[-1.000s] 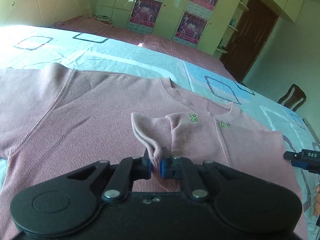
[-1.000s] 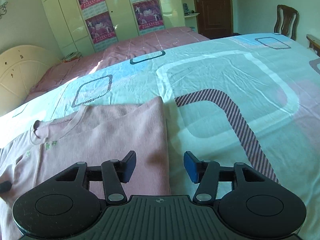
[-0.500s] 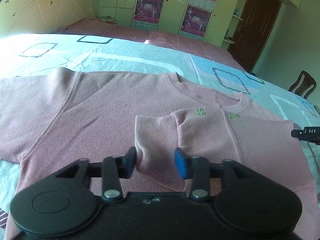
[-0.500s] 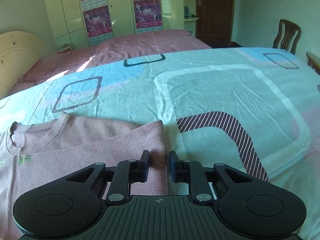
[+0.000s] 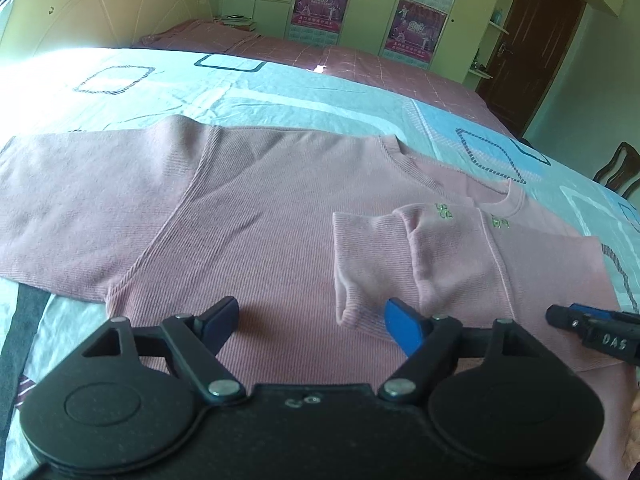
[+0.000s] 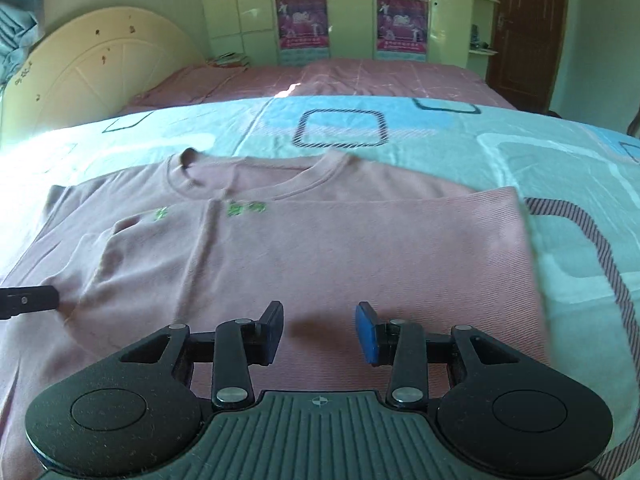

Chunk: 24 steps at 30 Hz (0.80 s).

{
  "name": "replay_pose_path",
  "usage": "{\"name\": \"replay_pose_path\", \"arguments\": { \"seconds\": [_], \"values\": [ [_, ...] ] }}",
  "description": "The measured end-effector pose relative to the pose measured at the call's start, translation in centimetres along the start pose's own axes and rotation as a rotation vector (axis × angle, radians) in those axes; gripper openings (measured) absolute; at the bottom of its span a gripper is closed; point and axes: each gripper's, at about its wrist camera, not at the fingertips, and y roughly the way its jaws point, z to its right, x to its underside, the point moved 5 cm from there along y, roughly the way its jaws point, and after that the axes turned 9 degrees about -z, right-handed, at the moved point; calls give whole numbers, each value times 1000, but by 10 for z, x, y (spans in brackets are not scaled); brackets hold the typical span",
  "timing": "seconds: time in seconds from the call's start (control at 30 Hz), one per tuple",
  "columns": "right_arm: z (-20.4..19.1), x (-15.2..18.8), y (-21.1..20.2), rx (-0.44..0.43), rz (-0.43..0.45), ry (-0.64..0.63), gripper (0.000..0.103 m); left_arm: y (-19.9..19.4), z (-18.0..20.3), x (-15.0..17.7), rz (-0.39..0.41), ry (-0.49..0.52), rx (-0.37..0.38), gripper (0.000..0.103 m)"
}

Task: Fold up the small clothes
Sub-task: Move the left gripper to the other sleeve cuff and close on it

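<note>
A pink sweater (image 5: 248,232) lies flat on the bed, front up, its left sleeve (image 5: 80,200) spread out to the side. The other sleeve (image 5: 372,248) is folded across the chest. Its cuff (image 5: 352,304) rests loose between the fingers of my left gripper (image 5: 316,320), whose jaws are opening and do not press it. My right gripper (image 6: 320,332) hovers over the sweater (image 6: 340,248) near its folded right side, jaws opening with only flat cloth beneath them. Each gripper's tip shows in the other view: the right gripper (image 5: 592,332), the left gripper (image 6: 28,304).
The sweater lies on a light blue patterned sheet (image 6: 520,152). Behind it are a pink bedspread (image 5: 360,60), a cream headboard (image 6: 100,68), wardrobes with posters (image 5: 320,0), a brown door (image 5: 532,48) and a wooden chair (image 5: 620,168) at the right.
The left gripper let go of the sleeve cuff and opened wide. The right gripper narrowed at the sweater's right edge, then swung left over the sweater and widened again.
</note>
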Motion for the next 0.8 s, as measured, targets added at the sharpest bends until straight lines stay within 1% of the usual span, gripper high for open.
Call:
{"name": "replay_pose_path", "arguments": {
  "seconds": [0.03,0.07,0.13,0.2,0.3,0.47,0.57,0.67,0.73,0.8],
  "values": [
    [-6,0,1,24,0,-21,40,-3,-4,1,-5,-7,5,80],
    [-12,-2,-2,27,13,-28,40,-7,-7,1,-4,-9,10,80],
    [-23,-6,-12,-21,40,-21,40,-16,-17,2,9,-5,5,81],
    [-42,-10,-19,-36,57,-47,40,-23,-30,2,13,-14,-4,81],
    [-70,-11,-14,-71,38,-60,40,-33,-54,2,16,-60,-9,81],
    [-111,-12,-4,-127,22,-44,40,-47,-100,4,25,-123,-40,81],
    [-132,-14,3,-132,11,-63,40,-53,-135,4,27,-174,-68,80],
    [-144,-12,18,-101,-35,-82,40,-58,-169,3,31,-242,-84,80],
    [-146,-14,16,-110,-28,-61,40,-63,-191,1,36,-279,-99,80],
    [-149,-19,7,-138,6,-45,40,-67,-212,0,47,-316,-119,80]
  ]
}}
